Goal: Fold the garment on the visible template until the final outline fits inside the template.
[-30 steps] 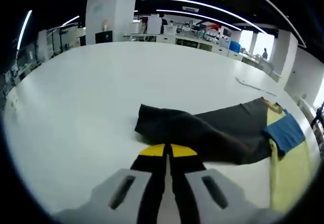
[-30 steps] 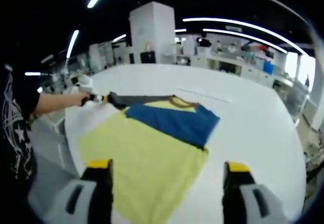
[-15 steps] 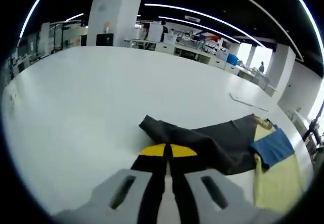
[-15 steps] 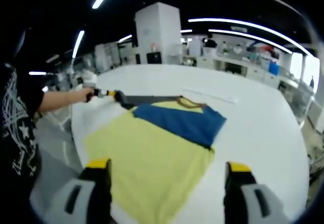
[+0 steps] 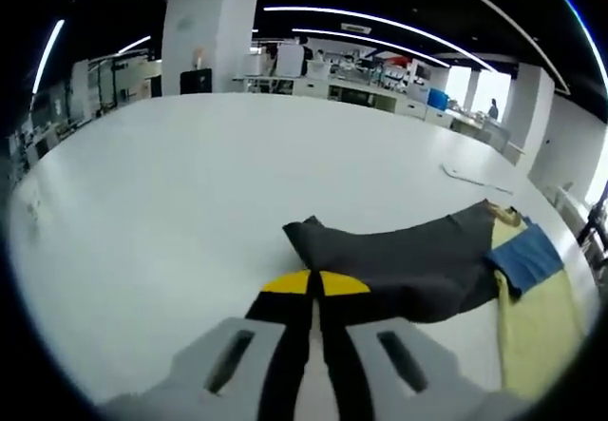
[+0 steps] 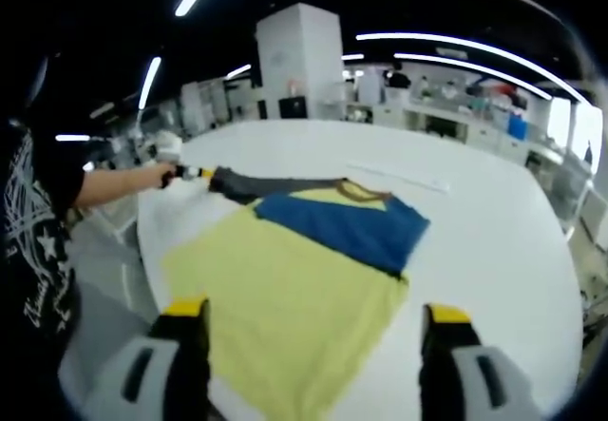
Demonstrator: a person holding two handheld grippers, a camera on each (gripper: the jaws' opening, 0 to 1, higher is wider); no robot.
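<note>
White tabletop [image 5: 190,183] ran wide under strip lights, with a white pillar [image 5: 204,27] and cluttered benches behind it. From the left gripper view, the left gripper [image 5: 314,283] had its yellow-tipped jaws pressed together on the near edge of a dark grey sleeve [image 5: 399,264], which lay stretched out flat across the table toward the right. At the sleeve's far end sat a blue panel [image 5: 527,255] of the garment and, beside it, yellow cloth [image 5: 532,335] spread along the table edge. A thin white strip [image 5: 475,174] lay on the table well beyond the sleeve.

From the right gripper view, the right gripper [image 6: 313,316] hovered with its jaws spread wide apart, holding nothing, above the near part of the yellow cloth [image 6: 285,316]. The blue panel [image 6: 347,229] lay across the cloth's far end, with a tan collar [image 6: 366,193] just past it. The grey sleeve [image 6: 252,183] reached out to the left, where the left gripper [image 6: 195,174] pinched its end in the person's hand [image 6: 152,176]. A black printed T-shirt [image 6: 28,240] showed at the left edge.
</note>
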